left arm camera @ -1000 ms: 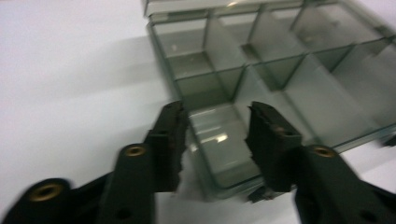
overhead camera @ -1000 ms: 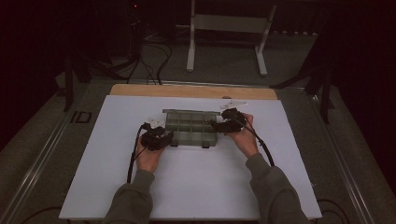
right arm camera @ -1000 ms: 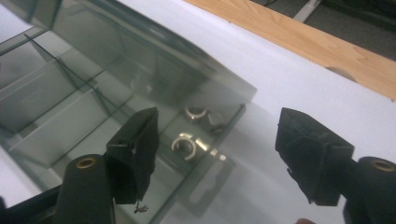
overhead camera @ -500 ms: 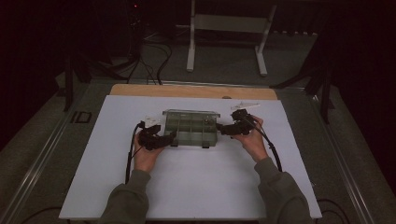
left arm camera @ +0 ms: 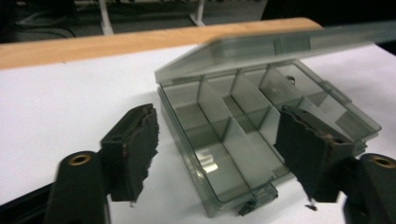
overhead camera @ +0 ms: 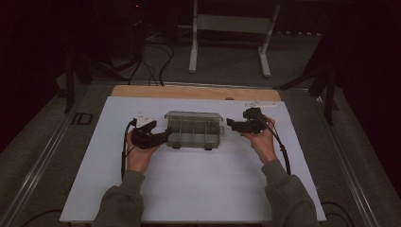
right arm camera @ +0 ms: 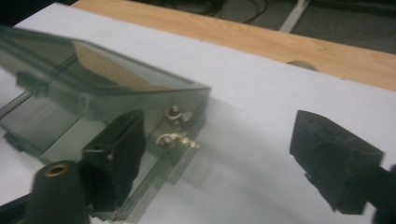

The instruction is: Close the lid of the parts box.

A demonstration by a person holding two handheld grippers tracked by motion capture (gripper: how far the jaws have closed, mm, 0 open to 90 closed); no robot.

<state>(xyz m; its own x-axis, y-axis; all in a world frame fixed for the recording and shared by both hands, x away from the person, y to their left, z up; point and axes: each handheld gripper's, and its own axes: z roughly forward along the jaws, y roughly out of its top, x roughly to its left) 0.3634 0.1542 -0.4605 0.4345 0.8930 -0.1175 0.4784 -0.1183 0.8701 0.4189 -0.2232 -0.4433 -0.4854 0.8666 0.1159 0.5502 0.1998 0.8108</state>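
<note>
A clear grey compartment box point(overhead camera: 194, 130) sits mid-table with its lid point(left arm camera: 280, 44) hanging half raised over the dividers. My left gripper point(overhead camera: 164, 135) is at the box's left end. Its jaws point(left arm camera: 222, 158) have just been closing but stand open, with the box's near end in front of the gap and neither pad touching it. My right gripper point(overhead camera: 230, 123) is just off the box's right end. Its jaws point(right arm camera: 226, 161) have also been closing and stand open over bare white sheet. Small brass nuts point(right arm camera: 175, 126) lie in the box's corner compartment point(right arm camera: 182, 135).
The box rests on a white sheet point(overhead camera: 189, 189) with a wooden strip point(overhead camera: 189, 92) along its far edge. Beyond the table, a white stand point(overhead camera: 231, 28) and cables point(overhead camera: 151, 66) are on the dark floor. A cable trails back along each forearm.
Both grippers have drawn away from the box's corners, the right one out to the right, the left one slightly left and up. The box stays in place.
</note>
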